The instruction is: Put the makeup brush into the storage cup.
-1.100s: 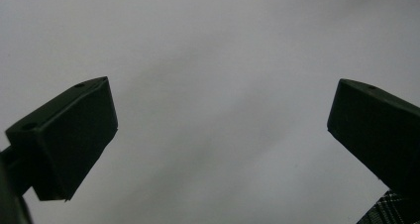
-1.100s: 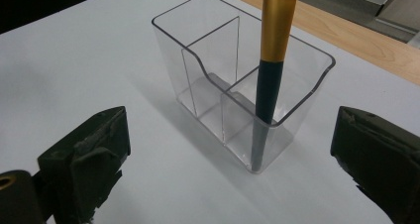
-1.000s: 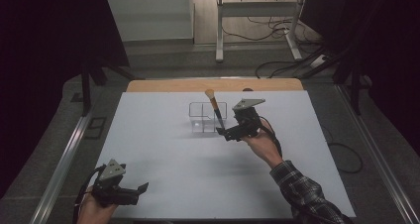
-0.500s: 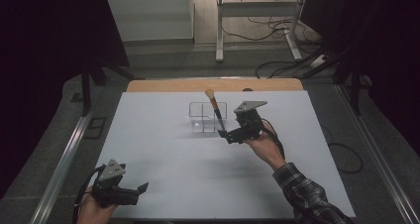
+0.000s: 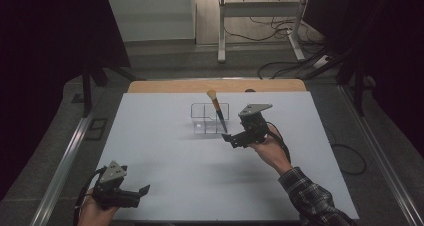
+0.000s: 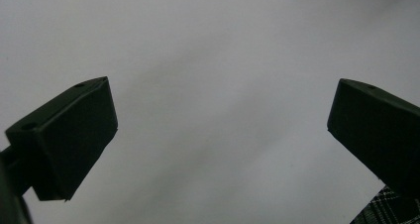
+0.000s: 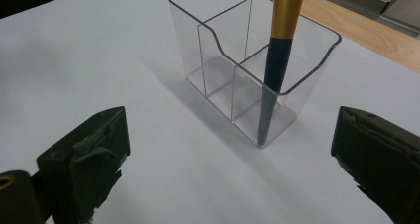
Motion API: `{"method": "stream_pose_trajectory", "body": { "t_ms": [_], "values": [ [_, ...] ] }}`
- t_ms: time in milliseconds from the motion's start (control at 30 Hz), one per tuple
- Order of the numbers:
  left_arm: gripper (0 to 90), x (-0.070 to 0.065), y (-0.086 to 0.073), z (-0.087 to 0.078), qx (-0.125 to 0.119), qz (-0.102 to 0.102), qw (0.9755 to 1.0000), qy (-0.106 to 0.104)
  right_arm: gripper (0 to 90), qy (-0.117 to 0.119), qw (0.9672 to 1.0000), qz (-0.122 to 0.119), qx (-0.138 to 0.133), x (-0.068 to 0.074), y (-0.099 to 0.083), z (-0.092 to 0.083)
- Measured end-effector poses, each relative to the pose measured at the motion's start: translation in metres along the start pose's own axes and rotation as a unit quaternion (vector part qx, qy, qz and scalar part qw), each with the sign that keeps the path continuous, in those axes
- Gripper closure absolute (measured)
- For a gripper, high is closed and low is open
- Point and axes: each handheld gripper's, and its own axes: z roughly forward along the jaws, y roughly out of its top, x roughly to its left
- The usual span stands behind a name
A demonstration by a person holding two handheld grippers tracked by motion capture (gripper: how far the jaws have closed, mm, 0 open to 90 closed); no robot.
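A clear three-compartment organizer (image 5: 209,120) (image 7: 233,60) stands on the white table (image 5: 165,151) at mid-back. A makeup brush (image 5: 218,112) (image 7: 276,65) with a dark handle, gold collar and pale bristles stands tilted in its right-hand compartment. My right gripper (image 5: 229,139) (image 7: 228,159) is open just in front and to the right of the organizer, apart from it, with nothing between its fingers. My left gripper (image 5: 142,192) (image 6: 223,135) is open and empty over the bare table near the front left edge.
A wooden strip (image 5: 165,86) runs along the table's far edge. Metal rails (image 5: 65,166) flank the table. A plaid sleeve (image 5: 310,196) (image 6: 391,211) comes in from the bottom right. Cables and a stand's legs (image 5: 260,56) lie on the floor beyond.
My right gripper has drawn back a little from the organizer toward the person. The brush, the organizer and the left gripper stay where they were.
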Motion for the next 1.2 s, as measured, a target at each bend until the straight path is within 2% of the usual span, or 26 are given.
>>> {"method": "stream_pose_trajectory", "body": {
  "t_ms": [1200],
  "values": [
    [0.0,-0.001,0.000,0.000,0.001,0.005,1.0000,0.000,2.0,0.005,1.0000,0.000,-0.002,0.006,-0.016,-0.028]
  ]
}}
